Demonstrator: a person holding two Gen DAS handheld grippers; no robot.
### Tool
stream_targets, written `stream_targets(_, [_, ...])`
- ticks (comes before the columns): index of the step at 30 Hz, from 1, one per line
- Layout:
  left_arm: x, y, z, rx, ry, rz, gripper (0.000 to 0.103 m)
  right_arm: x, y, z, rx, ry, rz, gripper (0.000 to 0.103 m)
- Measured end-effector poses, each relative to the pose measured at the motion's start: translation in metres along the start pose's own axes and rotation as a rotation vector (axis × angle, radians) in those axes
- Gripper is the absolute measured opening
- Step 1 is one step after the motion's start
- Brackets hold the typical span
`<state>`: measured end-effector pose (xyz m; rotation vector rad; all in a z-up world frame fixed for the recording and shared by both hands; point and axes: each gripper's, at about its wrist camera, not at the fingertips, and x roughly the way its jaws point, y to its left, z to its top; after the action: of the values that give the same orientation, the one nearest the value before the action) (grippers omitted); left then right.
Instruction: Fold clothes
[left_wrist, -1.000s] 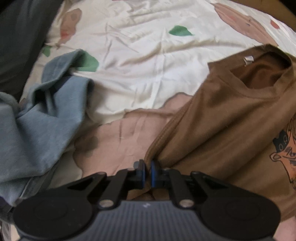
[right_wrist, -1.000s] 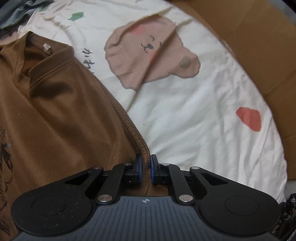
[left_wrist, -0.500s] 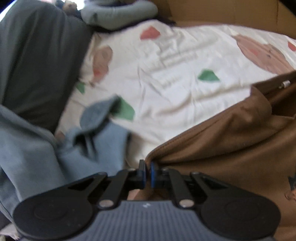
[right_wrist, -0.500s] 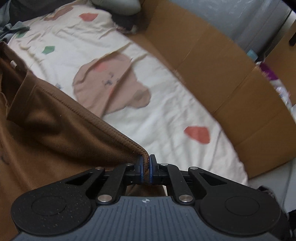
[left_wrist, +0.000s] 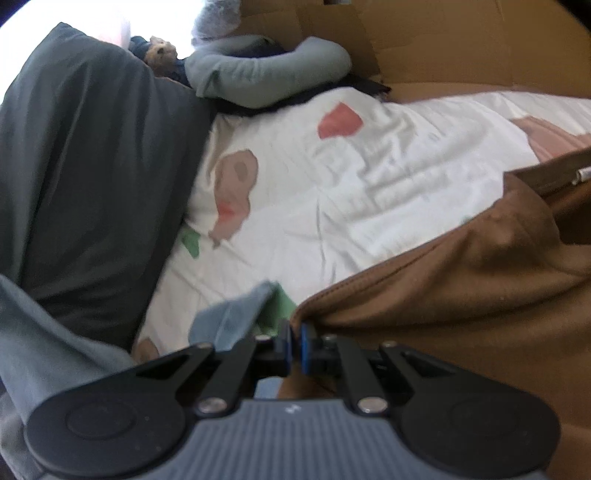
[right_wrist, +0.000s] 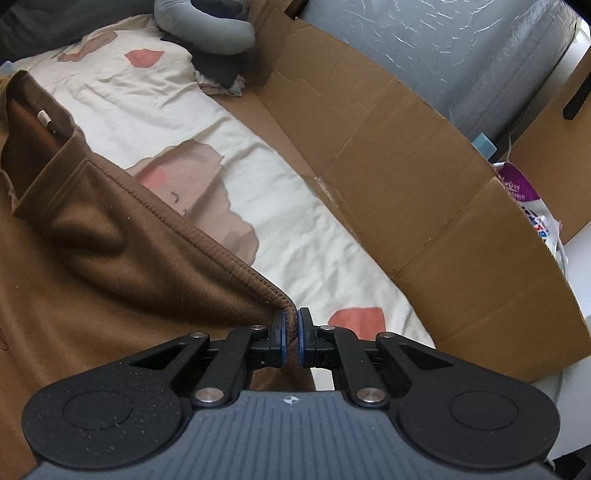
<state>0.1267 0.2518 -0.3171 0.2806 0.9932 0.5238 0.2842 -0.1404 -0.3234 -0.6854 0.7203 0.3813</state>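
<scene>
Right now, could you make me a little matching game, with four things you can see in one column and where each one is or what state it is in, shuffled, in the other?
Things:
1. brown shirt
2. blue garment
3. cardboard box
4. grey pillow

Places or states:
A. at the far end of the bed
B. pinched at its edge by the left tool and the right tool
C. along the right side of the bed sheet
D. crumpled beside the left tool

Pairs: 1-B, 2-D, 3-C, 4-A
</scene>
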Motion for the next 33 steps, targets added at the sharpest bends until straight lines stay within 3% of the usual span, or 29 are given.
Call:
stream_targets(11, [0.04, 0.002, 0.048, 0.035, -0.062, 0.014, 0.006, 0.028, -0.001, 0.018, -0.032, 0.039, -0.02, 0.004])
stream_targets(23, [0.081, -0.017, 0.106, 0.084, -0.125, -0.011, 0.005, 0.07, -0.022, 0.038, -0.032, 0.108, -0.117, 0.004])
stream_targets(33, [0.111, -0.025, 0.14, 0.087, -0.131, 0.003, 0.005, 0.098, -0.041, 0.05, -0.053, 0.129, -0.188, 0.004])
